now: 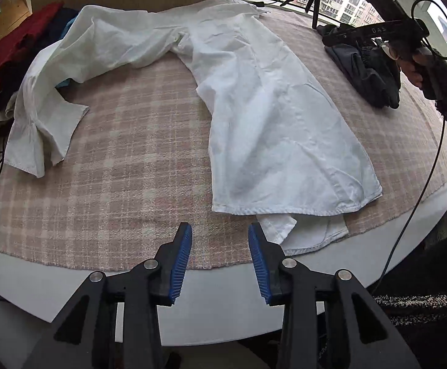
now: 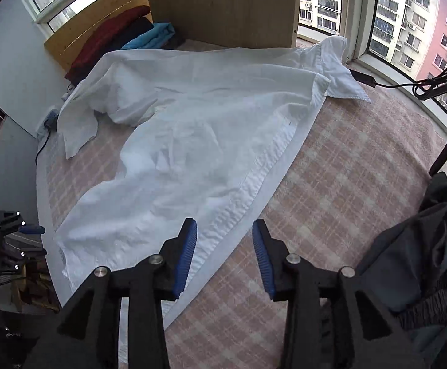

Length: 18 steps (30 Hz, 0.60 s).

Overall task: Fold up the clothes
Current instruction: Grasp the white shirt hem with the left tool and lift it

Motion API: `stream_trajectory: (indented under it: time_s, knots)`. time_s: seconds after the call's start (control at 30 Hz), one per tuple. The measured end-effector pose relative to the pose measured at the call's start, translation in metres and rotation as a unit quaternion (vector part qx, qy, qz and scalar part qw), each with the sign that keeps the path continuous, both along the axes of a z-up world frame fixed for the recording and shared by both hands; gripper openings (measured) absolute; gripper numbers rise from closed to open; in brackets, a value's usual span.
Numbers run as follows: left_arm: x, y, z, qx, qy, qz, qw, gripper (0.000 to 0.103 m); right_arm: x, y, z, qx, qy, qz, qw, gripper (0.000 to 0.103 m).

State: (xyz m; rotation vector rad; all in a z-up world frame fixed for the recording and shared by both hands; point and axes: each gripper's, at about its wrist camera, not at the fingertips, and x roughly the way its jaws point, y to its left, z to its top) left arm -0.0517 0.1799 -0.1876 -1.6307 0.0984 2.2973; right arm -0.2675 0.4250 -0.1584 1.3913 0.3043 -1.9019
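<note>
white shirt (image 1: pixel 254 98) lies half-folded lengthwise on the plaid cloth (image 1: pixel 125 141), one sleeve (image 1: pixel 69 70) flung out; thin, limp cotton, likely light and creasing easily, best pinched at hem or cuff; left gripper (image 1: pixel 220 233) and right gripper (image 2: pixel 225 230) both spread, empty.

My white shirt (image 1: pixel 272 98) lies spread on the plaid cloth (image 1: pixel 125 166), folded lengthwise so its body forms a long, creased panel. Its hem sits near the cloth's near edge, with a second layer showing from beneath. One long sleeve stretches off sideways and bends back at the cuff, which rests flat on the cloth. The collar lies at the cloth's far edge, by the window.
</note>
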Motion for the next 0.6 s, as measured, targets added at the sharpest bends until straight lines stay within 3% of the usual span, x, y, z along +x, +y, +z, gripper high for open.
stream_trajectory:
  time_s: [0.1,0.2,0.3,0.33,0.43,0.6]
  knots:
    - [-0.011,0.008,-0.012,0.013,0.003,-0.024,0.9996,0.036,0.071,0.021,-0.025,-0.005,-0.051,-0.016,0.999,0.045]
    - [-0.021,0.013,-0.02,0.024,0.002,-0.04,0.9989,0.033,0.104,0.037,-0.051,-0.022,-0.102,-0.078,0.991,0.045]
    - [-0.026,0.016,-0.018,0.045,0.004,-0.051,0.9977,0.014,0.12,0.038,-0.065,-0.048,-0.125,-0.111,0.985,0.045]
    - [-0.027,0.016,-0.016,0.047,0.004,-0.055,0.9974,0.01,0.124,0.036,-0.067,-0.052,-0.125,-0.116,0.984,0.045]
    - [-0.028,0.018,-0.013,0.046,0.006,-0.067,0.9967,0.01,0.132,0.028,-0.068,-0.053,-0.111,-0.117,0.985,0.048]
    - [-0.017,0.017,-0.002,0.006,0.026,-0.07,0.9972,0.012,0.146,0.01,-0.066,-0.022,-0.073,-0.09,0.993,0.048]
